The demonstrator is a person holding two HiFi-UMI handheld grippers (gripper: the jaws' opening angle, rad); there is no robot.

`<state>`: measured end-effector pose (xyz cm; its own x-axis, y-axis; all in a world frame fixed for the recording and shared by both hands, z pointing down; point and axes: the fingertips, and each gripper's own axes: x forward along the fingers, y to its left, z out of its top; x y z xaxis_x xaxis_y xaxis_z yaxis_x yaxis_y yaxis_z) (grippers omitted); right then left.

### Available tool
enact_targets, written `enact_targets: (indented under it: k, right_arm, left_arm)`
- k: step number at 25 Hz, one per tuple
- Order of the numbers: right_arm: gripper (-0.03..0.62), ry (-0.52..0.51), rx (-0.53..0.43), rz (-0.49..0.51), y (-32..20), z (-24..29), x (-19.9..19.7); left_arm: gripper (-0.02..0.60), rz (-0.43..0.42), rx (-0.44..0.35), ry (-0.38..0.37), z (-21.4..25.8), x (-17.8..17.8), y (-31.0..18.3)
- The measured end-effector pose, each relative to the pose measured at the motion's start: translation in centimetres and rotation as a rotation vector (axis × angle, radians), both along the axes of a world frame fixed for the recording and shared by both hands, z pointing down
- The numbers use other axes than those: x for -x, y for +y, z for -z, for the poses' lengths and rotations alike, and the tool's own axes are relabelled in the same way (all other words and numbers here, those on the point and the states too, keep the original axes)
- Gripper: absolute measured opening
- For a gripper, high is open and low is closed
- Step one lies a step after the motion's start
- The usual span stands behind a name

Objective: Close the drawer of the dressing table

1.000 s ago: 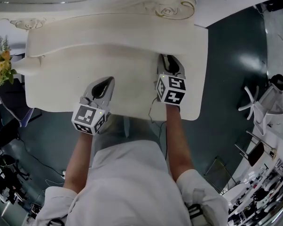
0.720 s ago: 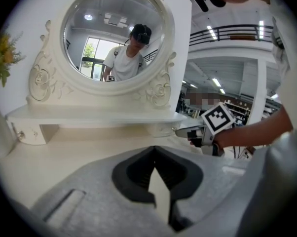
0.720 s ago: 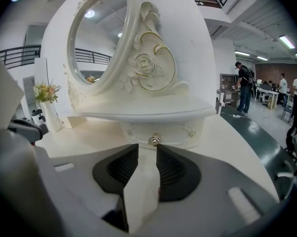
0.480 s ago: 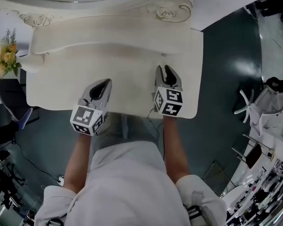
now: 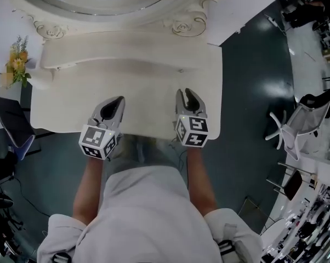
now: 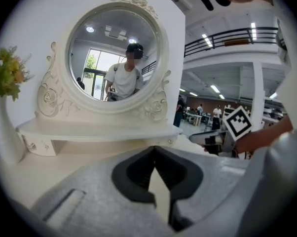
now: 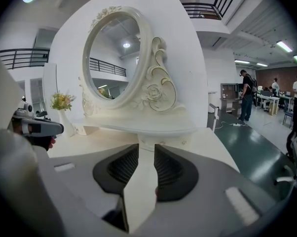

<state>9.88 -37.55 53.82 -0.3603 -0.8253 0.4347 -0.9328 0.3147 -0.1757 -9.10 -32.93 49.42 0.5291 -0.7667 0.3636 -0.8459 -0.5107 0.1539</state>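
Left gripper [image 5: 117, 101]: your jaws pressed together, empty, over the dressing table [image 5: 61, 111] top. Right gripper [image 5: 187, 92]: your jaws slightly spread, empty. Drawer [image 7: 163, 141]: under the mirror shelf [image 7: 138, 127], pushed in, ahead of your right gripper.

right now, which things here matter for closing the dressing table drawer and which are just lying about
For the job:
dressing table
left gripper
right gripper

Just lying about:
flowers
black chair
white chair
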Motion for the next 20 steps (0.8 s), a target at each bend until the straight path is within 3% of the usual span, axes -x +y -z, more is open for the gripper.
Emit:
enact_targets:
  k: [4, 15, 20]
  right_arm:
    - [0.098, -0.010, -0.032, -0.009, 0.9, 1.8, -0.5]
    - [0.008, -0.023, -0.096, -0.010, 3.1, 5.6, -1.8]
    - [0.003, -0.016, -0.134, 0.006, 3.6, 7.4, -2.0]
  left_arm:
    - [0.000, 0.000, -0.033, 0.003, 1.5, -0.2, 0.3]
    - [0.000, 0.028, -0.118, 0.002, 5.5, 0.0, 1.2]
    - [0.000, 0.038, -0.156, -0.001, 7.2, 0.3, 1.4]
